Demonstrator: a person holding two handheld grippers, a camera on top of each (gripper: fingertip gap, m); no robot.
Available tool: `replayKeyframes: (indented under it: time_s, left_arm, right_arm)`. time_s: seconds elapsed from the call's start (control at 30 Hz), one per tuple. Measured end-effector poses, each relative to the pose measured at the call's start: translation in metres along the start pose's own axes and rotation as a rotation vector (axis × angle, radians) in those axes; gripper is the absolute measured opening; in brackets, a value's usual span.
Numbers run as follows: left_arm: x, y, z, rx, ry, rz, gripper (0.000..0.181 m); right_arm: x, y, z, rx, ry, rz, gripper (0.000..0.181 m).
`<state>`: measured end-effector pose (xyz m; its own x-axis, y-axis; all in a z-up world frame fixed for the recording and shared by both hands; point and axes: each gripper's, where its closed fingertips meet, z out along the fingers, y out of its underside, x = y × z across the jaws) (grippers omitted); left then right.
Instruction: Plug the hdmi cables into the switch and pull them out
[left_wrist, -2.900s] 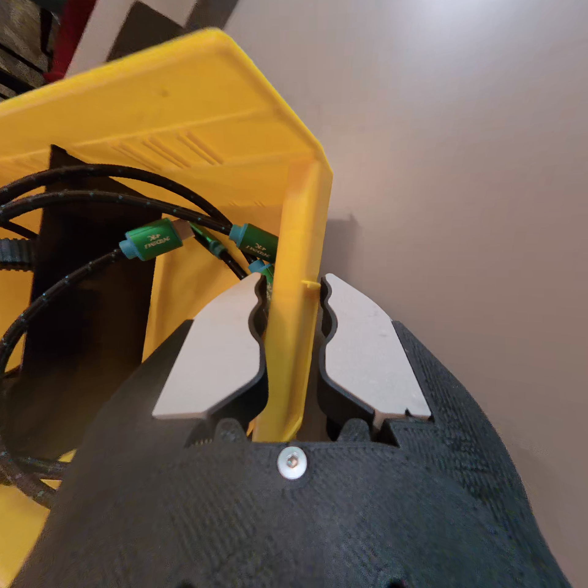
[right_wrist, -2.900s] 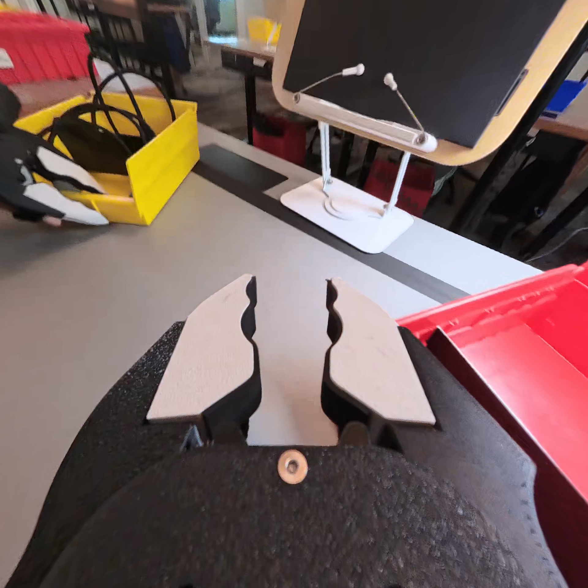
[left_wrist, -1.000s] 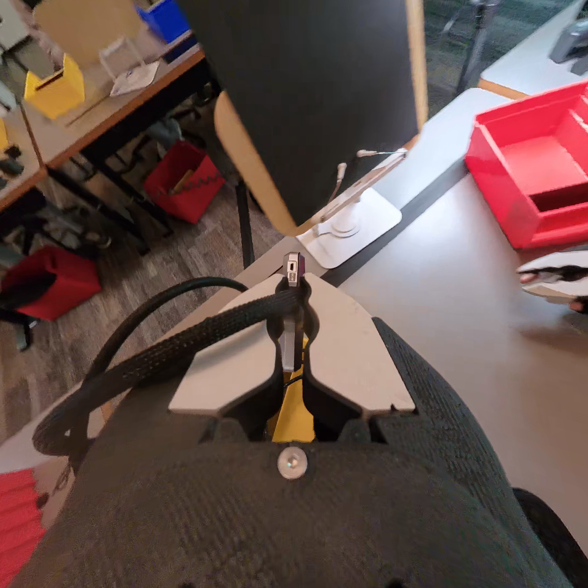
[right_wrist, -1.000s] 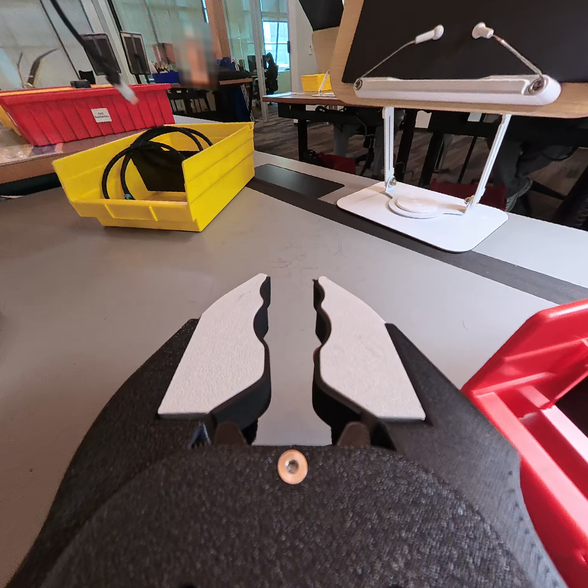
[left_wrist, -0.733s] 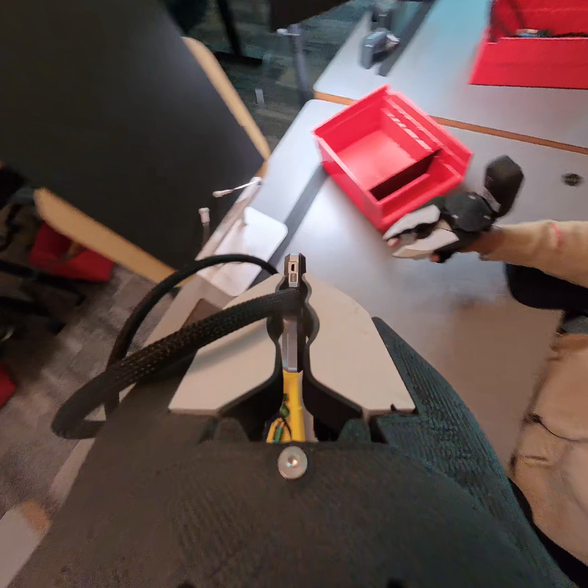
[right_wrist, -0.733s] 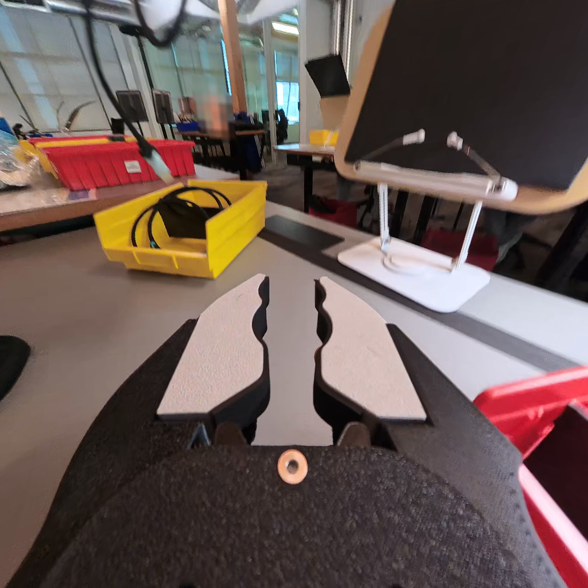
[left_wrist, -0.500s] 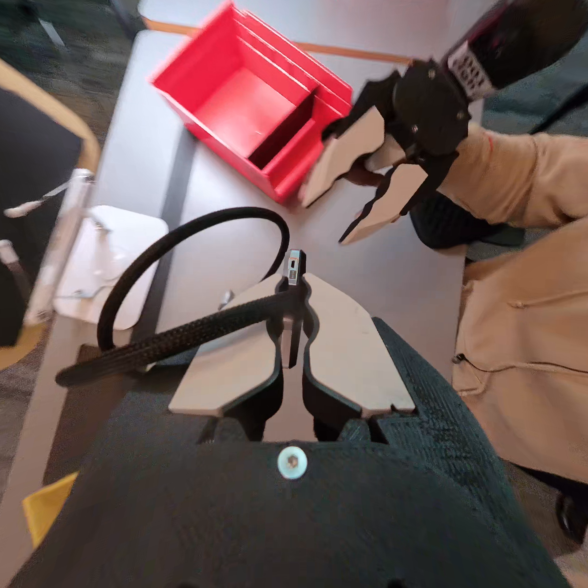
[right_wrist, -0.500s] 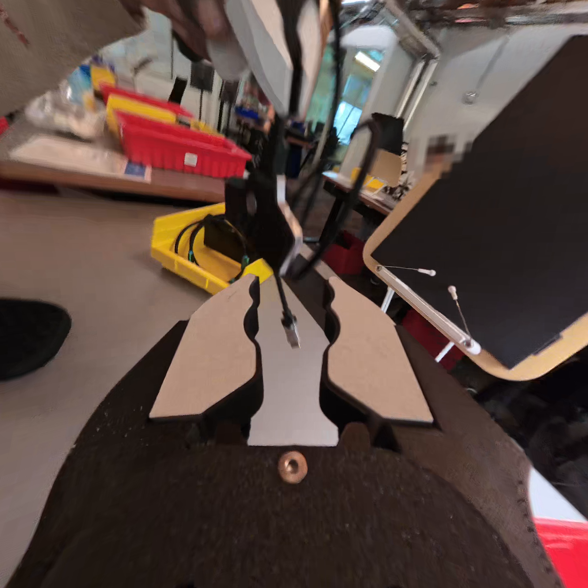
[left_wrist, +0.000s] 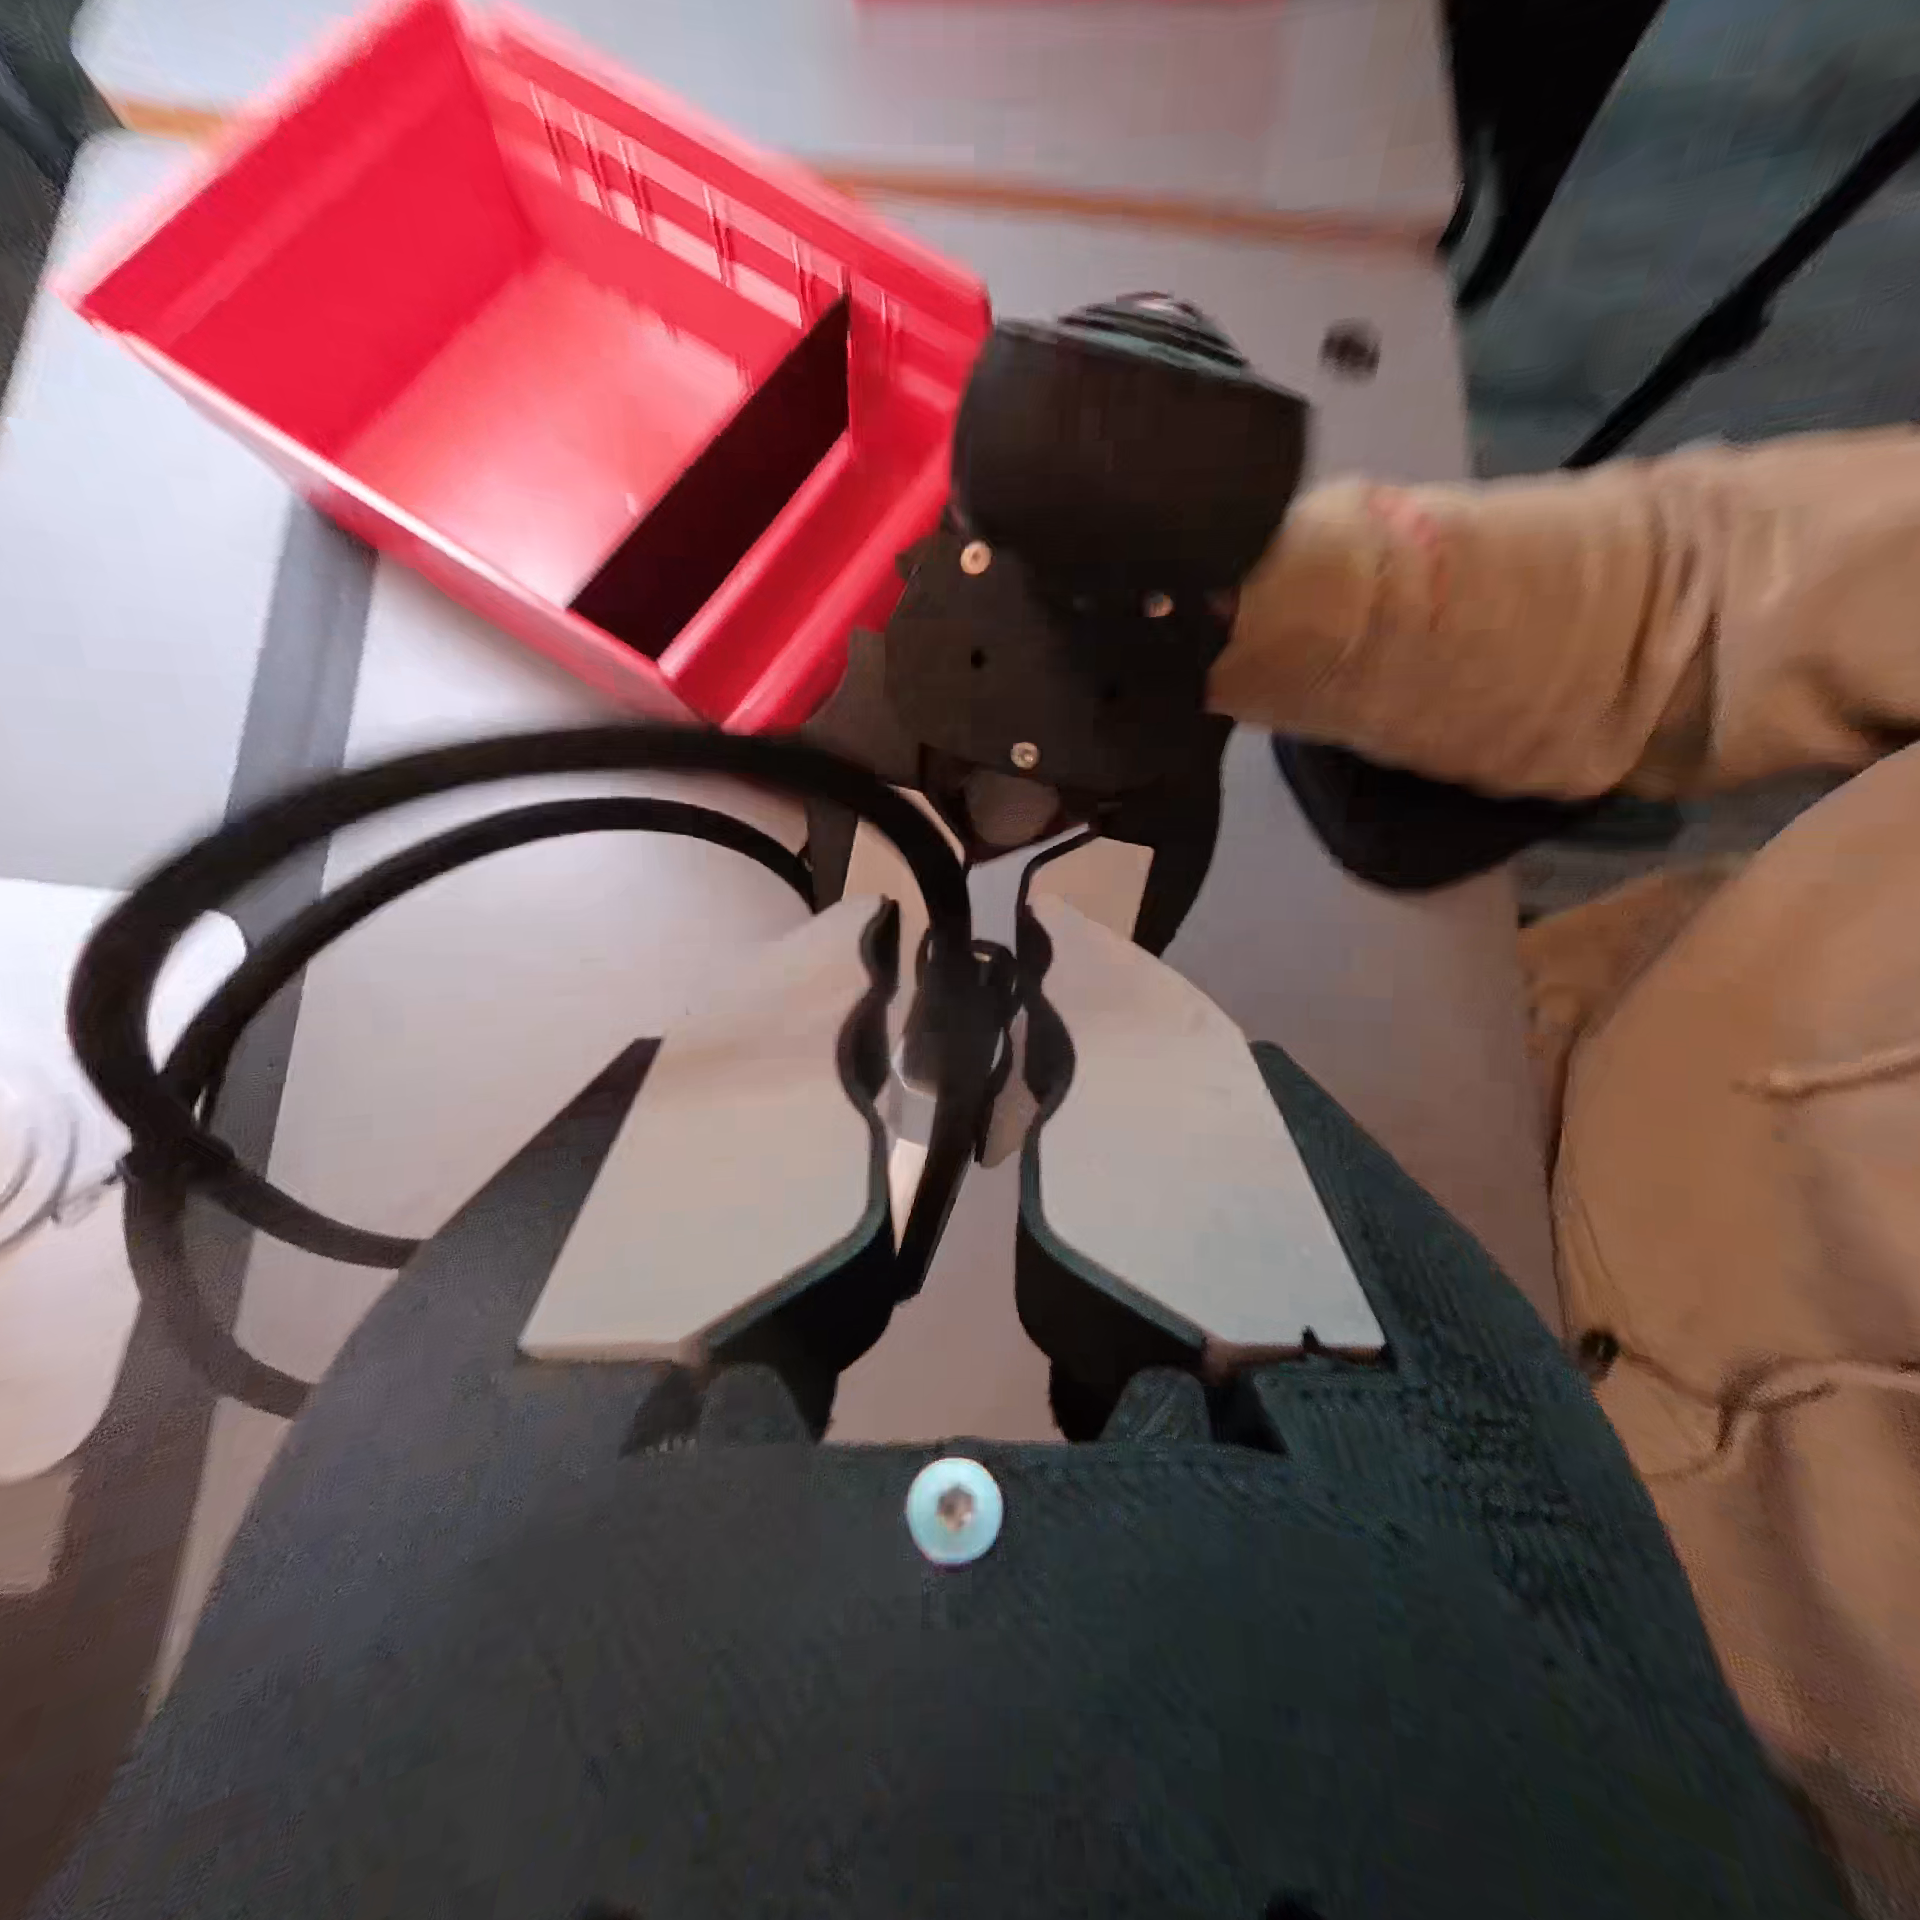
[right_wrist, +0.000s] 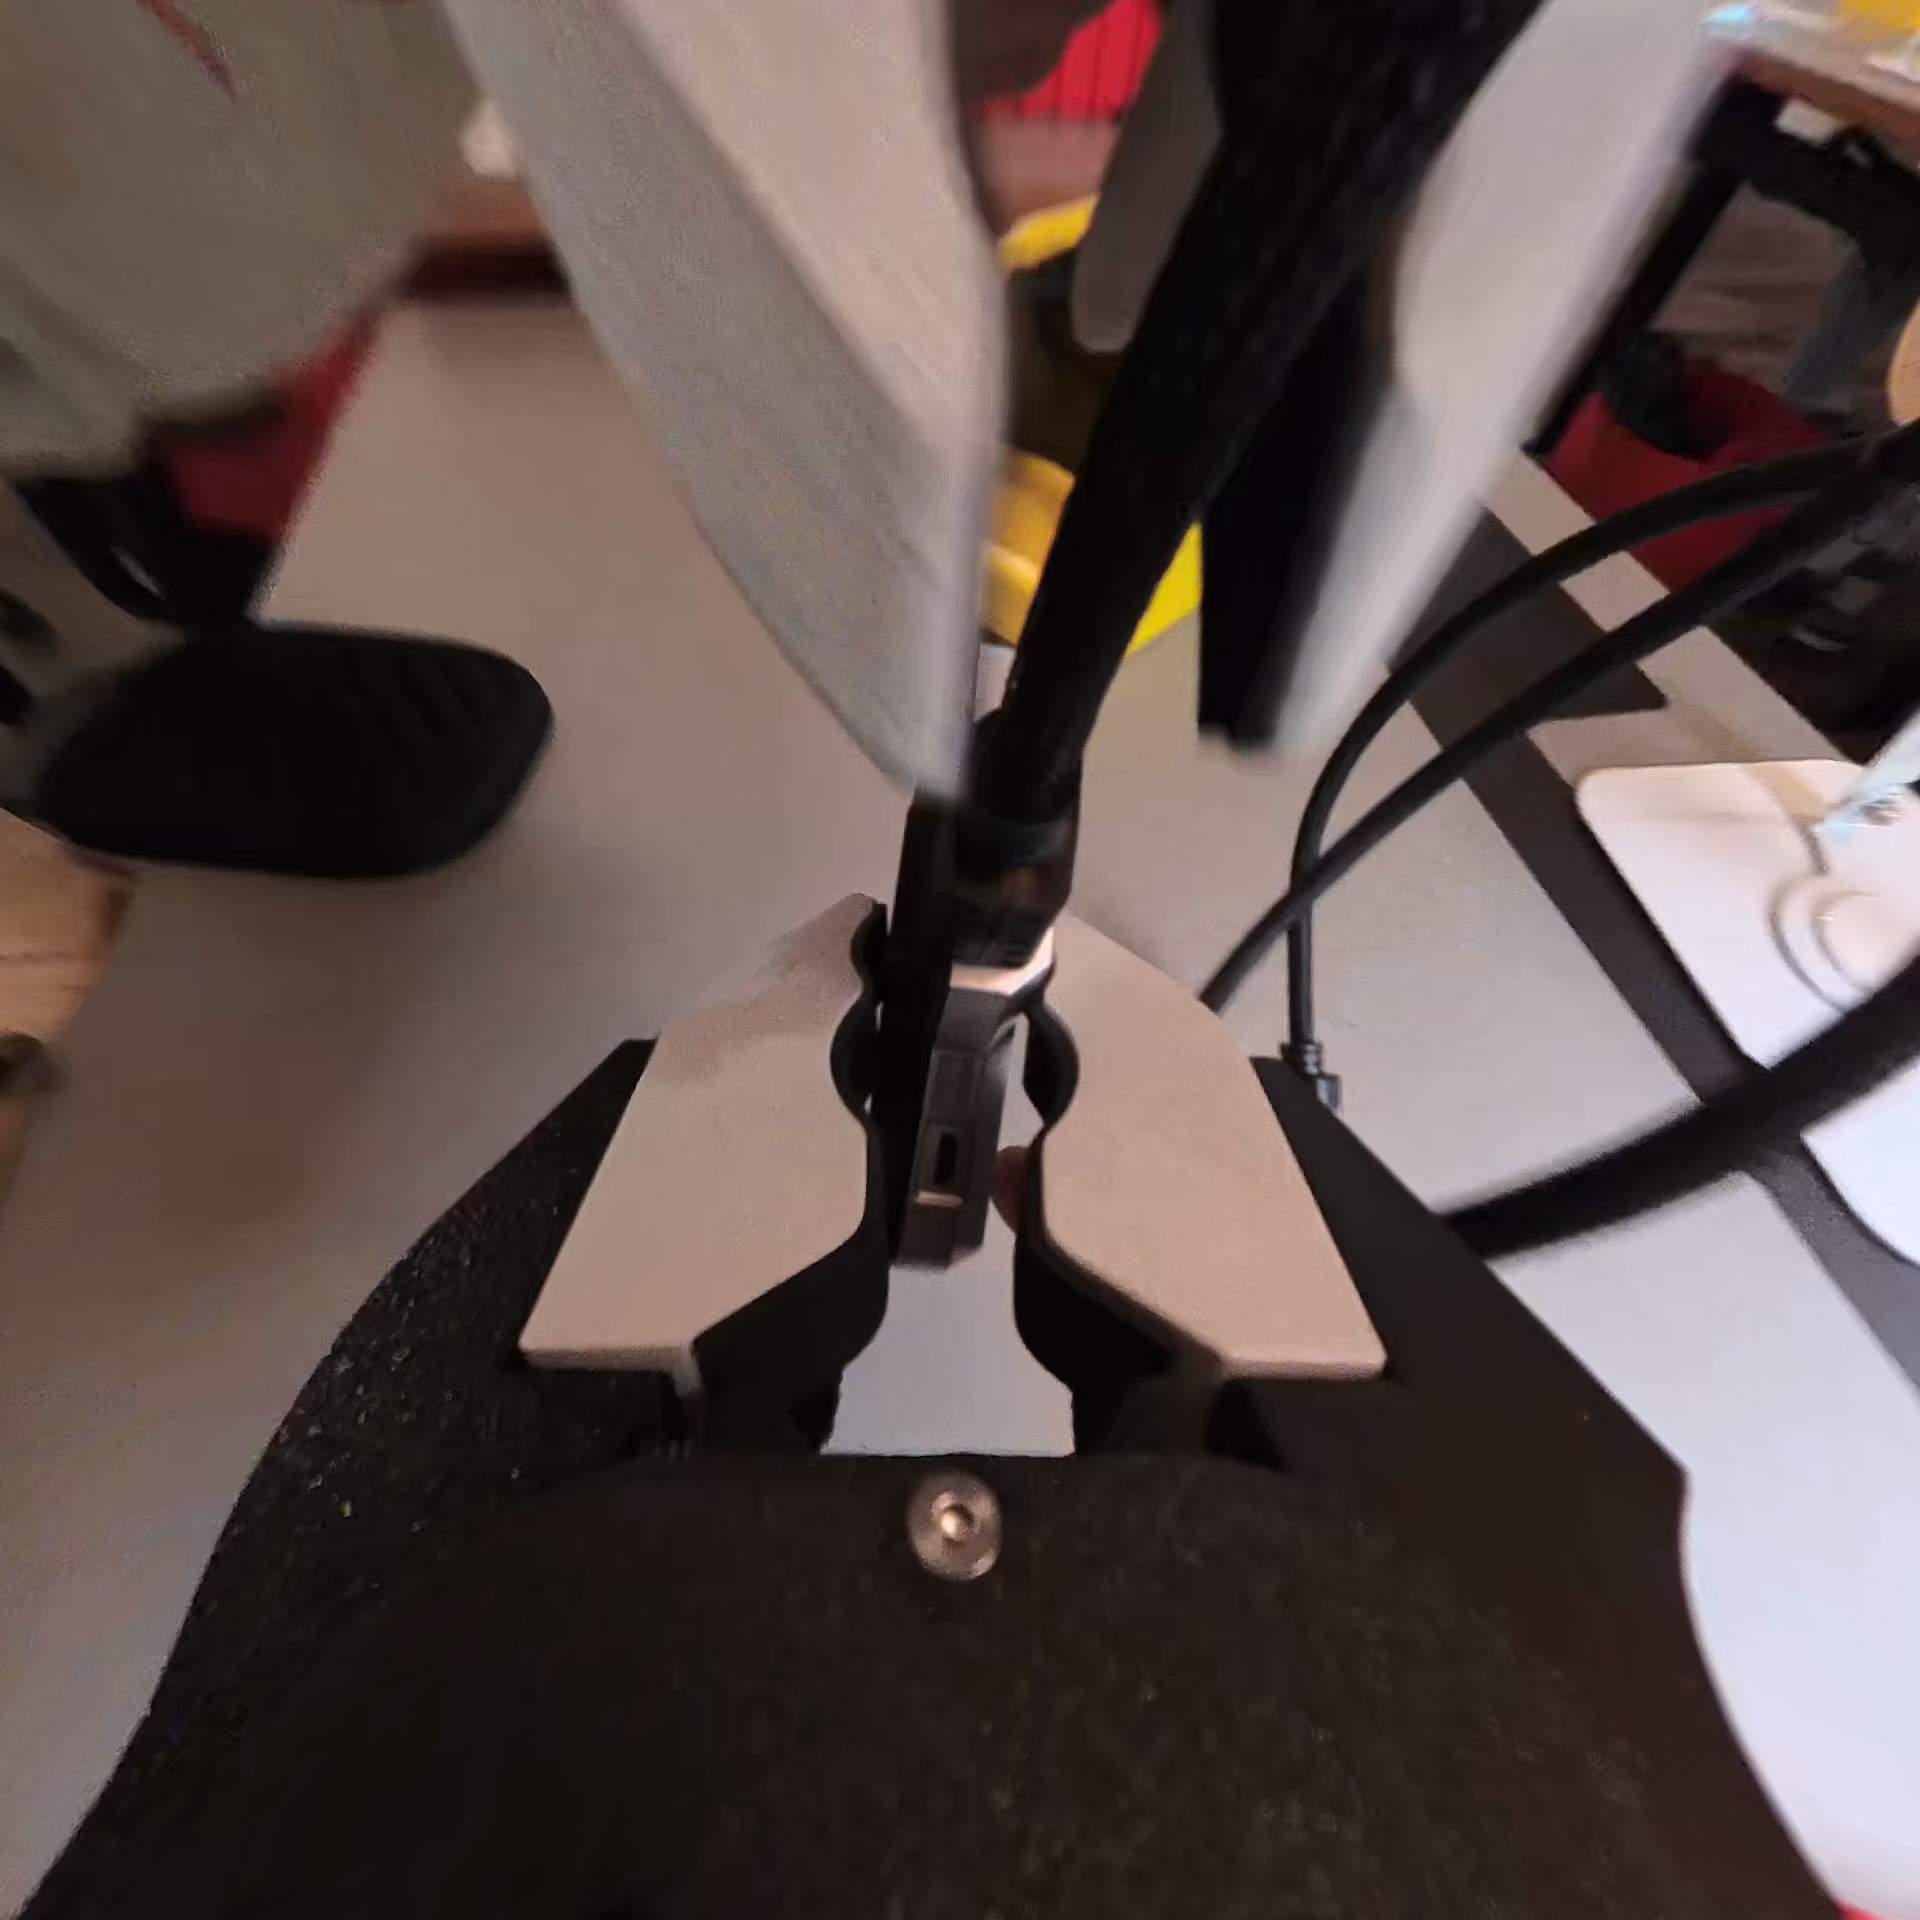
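The HDMI switch (right_wrist: 940, 1153) is a small dark box with a silver edge and a thick black braided cable (right_wrist: 1122, 468). My right gripper (right_wrist: 961, 935) is shut on the switch, which stands on edge between its pads. My left gripper (left_wrist: 956, 914) faces it tip to tip, jaws open on either side of the switch (left_wrist: 951, 1008). The braided cable (left_wrist: 312, 831) loops out to the left. In the right wrist view the left gripper (right_wrist: 1091, 748) hangs above, blurred, its fingers wide apart around the cable. A thin black cable with a small plug (right_wrist: 1304, 1039) dangles at the right.
A red divided bin (left_wrist: 468, 312) stands on the grey table behind the right gripper. A yellow bin (right_wrist: 1029, 499) shows behind the left gripper. A white stand base (right_wrist: 1714, 883) sits at the right. A tan sleeve (left_wrist: 1558, 603) holds the right gripper. Spacing between my two grippers at the tips: around 9 cm.
The left gripper carried the switch from the yellow bin to the right gripper. The right gripper closed on the switch and the left gripper's jaws opened.
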<state>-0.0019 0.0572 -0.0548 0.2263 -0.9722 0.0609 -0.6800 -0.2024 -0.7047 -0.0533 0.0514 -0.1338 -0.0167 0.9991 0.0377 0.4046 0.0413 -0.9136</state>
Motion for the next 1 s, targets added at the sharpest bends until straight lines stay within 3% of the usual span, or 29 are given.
replayKeyframes:
  time_s: [0.2, 0.33, 0.43, 0.5, 0.77, 0.9, 1.0]
  left_arm:
    - [-0.018, 0.006, -0.041, 0.521, -0.073, -0.118, 0.039]
    - [-0.015, 0.022, -0.032, 0.654, 0.009, -0.198, 0.042]
    - [-0.008, 0.018, -0.033, 0.758, 0.068, -0.169, 0.034]
    - [-0.006, 0.017, -0.038, 0.784, 0.126, -0.188, 0.02]
    - [-0.011, 0.04, -0.042, 0.661, 0.093, -0.218, 0.02]
    - [-0.012, 0.042, -0.043, 0.662, 0.098, -0.241, 0.02]
    - [-0.012, 0.042, -0.045, 0.679, 0.114, -0.249, 0.02]
  right_arm:
    - [0.012, -0.041, -0.031, 0.393, -0.09, 0.175, 0.023]
    - [0.014, -0.066, -0.054, 0.612, -0.135, 0.248, 0.024]
    - [0.007, -0.07, -0.05, 0.633, -0.168, 0.253, 0.023]
    - [0.003, -0.067, -0.041, 0.612, -0.181, 0.247, 0.023]
    - [0.002, -0.053, -0.02, 0.522, -0.176, 0.267, 0.031]
    - [-0.001, -0.043, -0.008, 0.436, -0.167, 0.254, 0.032]
    - [-0.002, -0.047, -0.008, 0.479, -0.176, 0.267, 0.024]
